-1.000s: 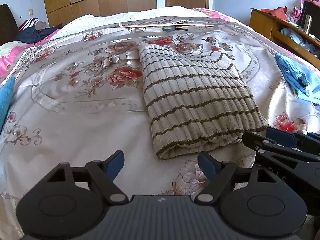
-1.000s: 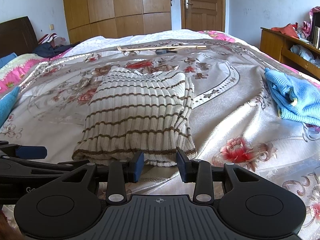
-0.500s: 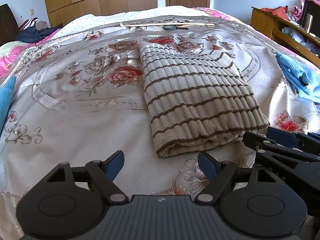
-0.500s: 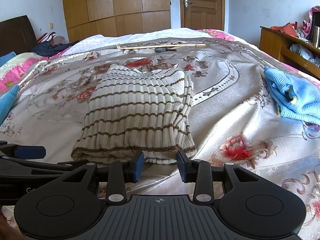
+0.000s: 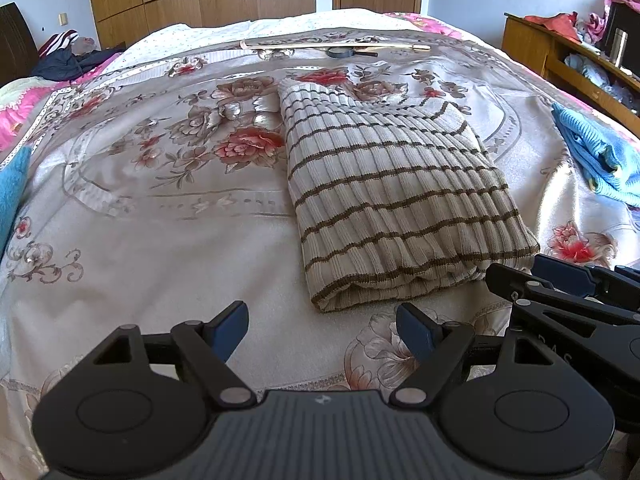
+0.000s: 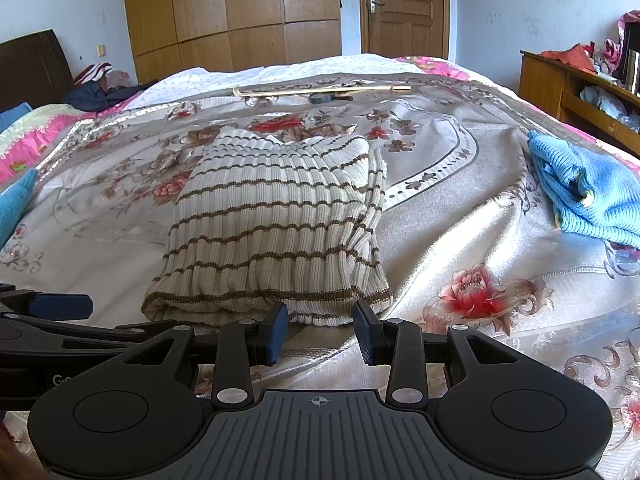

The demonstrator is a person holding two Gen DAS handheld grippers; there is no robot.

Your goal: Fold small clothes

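A cream ribbed sweater with brown stripes (image 5: 396, 200) (image 6: 276, 232) lies folded into a rectangle in the middle of the bed. My left gripper (image 5: 322, 330) hovers just short of its near left corner, jaws wide open and empty. My right gripper (image 6: 321, 332) sits at the sweater's near right edge, open with a narrower gap; nothing is between its pads. In the left wrist view the right gripper (image 5: 568, 280) shows at the right edge. In the right wrist view one blue fingertip (image 6: 60, 307) of the left gripper shows at the left.
A floral bedspread (image 5: 160, 240) covers the bed. A crumpled blue garment (image 6: 588, 196) (image 5: 600, 152) lies at the right. A blue cloth (image 5: 12, 192) is at the left edge. A wooden stick (image 6: 320, 90) and a magnifying glass (image 6: 326, 98) lie at the far side. Wooden shelves (image 6: 580, 84) stand right.
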